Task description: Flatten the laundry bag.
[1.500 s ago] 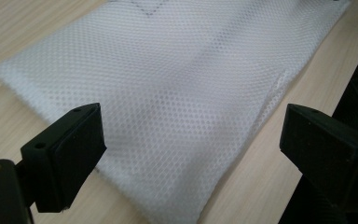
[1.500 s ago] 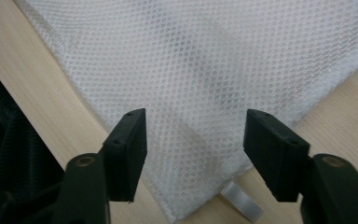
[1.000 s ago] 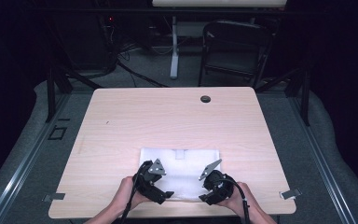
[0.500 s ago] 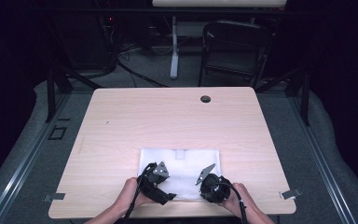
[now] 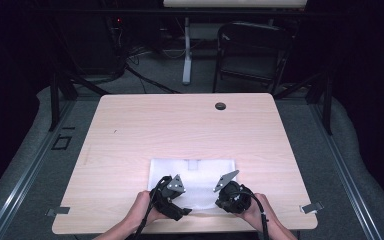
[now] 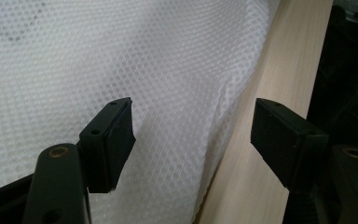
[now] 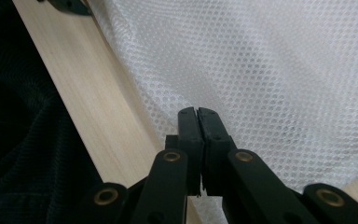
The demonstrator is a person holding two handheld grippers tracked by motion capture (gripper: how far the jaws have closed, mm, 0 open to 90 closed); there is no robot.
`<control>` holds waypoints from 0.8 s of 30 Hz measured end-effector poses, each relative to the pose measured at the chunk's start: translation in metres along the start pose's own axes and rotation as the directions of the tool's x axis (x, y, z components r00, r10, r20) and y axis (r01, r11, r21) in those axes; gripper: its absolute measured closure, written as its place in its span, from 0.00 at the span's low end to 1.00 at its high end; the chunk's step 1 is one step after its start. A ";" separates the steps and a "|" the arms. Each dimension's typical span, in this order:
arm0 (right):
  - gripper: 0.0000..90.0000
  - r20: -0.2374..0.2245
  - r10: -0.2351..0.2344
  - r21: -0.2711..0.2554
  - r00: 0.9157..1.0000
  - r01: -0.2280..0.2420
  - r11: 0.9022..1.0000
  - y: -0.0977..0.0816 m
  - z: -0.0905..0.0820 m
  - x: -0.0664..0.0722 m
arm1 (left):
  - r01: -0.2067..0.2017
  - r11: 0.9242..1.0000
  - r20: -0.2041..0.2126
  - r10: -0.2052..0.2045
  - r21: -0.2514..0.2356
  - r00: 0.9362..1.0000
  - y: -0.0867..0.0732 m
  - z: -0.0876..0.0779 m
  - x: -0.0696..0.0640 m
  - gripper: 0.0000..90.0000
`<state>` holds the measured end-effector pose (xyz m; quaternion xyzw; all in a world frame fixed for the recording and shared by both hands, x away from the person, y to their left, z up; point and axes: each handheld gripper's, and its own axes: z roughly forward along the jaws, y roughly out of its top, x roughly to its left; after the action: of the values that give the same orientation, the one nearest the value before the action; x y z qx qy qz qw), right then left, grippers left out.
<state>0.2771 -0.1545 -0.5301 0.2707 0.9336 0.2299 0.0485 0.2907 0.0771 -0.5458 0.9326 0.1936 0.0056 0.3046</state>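
Observation:
A white mesh cloth point(image 5: 192, 172) lies flat on the wooden table point(image 5: 180, 125), close to its near edge. My left gripper point(image 5: 184, 212) is at the cloth's near left edge. In the left gripper view the cloth point(image 6: 168, 56) has a raised fold between the jaws of that gripper point(image 6: 198, 128). They stand apart and have just been closing; the pads do not press on it. My right gripper point(image 5: 218, 202) is at the near right edge. In the right gripper view its jaws point(image 7: 198, 116) are shut together on the edge of the cloth point(image 7: 284, 70).
A dark cable hole point(image 5: 220, 106) sits at the table's far side. Metal clamps point(image 5: 311, 207) stick out at the near corners. A chair point(image 5: 252, 50) and a stand leg point(image 5: 186, 50) are beyond the table. A narrow strip of wood point(image 7: 98, 116) separates the cloth from the table's front edge.
Both hands have stayed at the cloth's near edge. The right gripper dipped slightly toward the table edge and came back; the cloth lies as before.

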 end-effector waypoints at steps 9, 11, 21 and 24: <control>1.00 0.006 0.025 -0.064 1.000 -0.025 0.998 0.002 -0.011 -0.003 | -0.045 0.999 -0.001 0.045 0.015 0.999 0.008 0.009 -0.006 0.39; 1.00 0.009 0.025 -0.065 1.000 -0.025 0.998 0.003 -0.013 -0.004 | -0.044 0.999 -0.004 0.044 0.016 0.999 0.010 0.011 -0.007 0.44; 1.00 -0.001 0.033 -0.086 0.999 -0.033 0.996 0.004 -0.012 -0.009 | -0.114 0.993 0.014 0.114 0.020 0.993 0.020 0.020 -0.014 0.79; 1.00 -0.001 0.042 -0.087 0.999 -0.042 0.995 0.003 -0.012 -0.010 | -0.114 0.993 0.008 0.114 0.023 0.993 0.021 0.021 -0.015 0.86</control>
<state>0.2845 -0.1622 -0.5185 0.2880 0.9167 0.2713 0.0560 0.2870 0.0447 -0.5494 0.9456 0.1389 0.0174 0.2936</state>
